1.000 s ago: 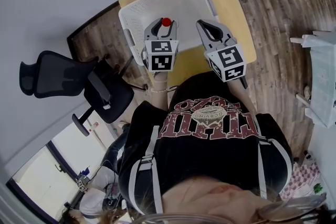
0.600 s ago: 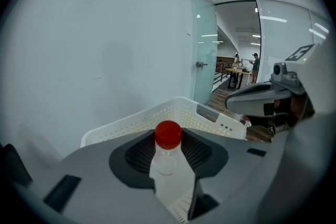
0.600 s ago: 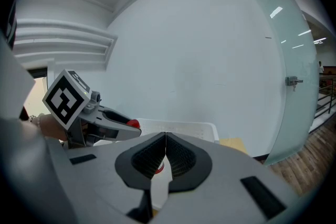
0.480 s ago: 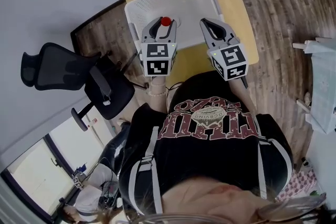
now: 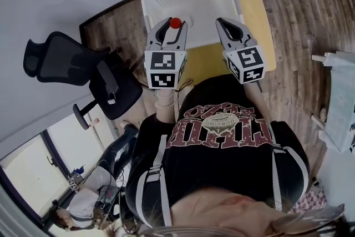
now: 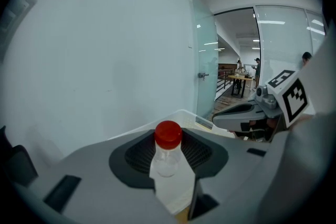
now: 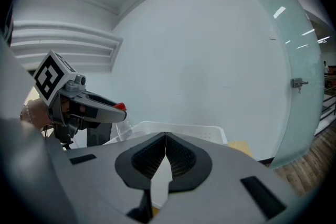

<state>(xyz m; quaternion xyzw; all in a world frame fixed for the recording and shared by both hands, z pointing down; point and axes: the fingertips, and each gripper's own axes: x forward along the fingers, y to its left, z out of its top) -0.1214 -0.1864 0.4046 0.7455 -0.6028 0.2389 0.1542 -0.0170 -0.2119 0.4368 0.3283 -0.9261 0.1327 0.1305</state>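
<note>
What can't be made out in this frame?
Bottle below its shoulder: left gripper view, the left gripper covers it.
Basket floor: right gripper view, the right gripper blocks it.
Table near edge: head view, the person's shirt covers it.

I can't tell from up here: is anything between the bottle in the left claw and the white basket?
Nothing visible. The left claw holds the bottle close by the near side of the basket, with only open air between them. The right claw is off to the side, shut and empty.
</note>
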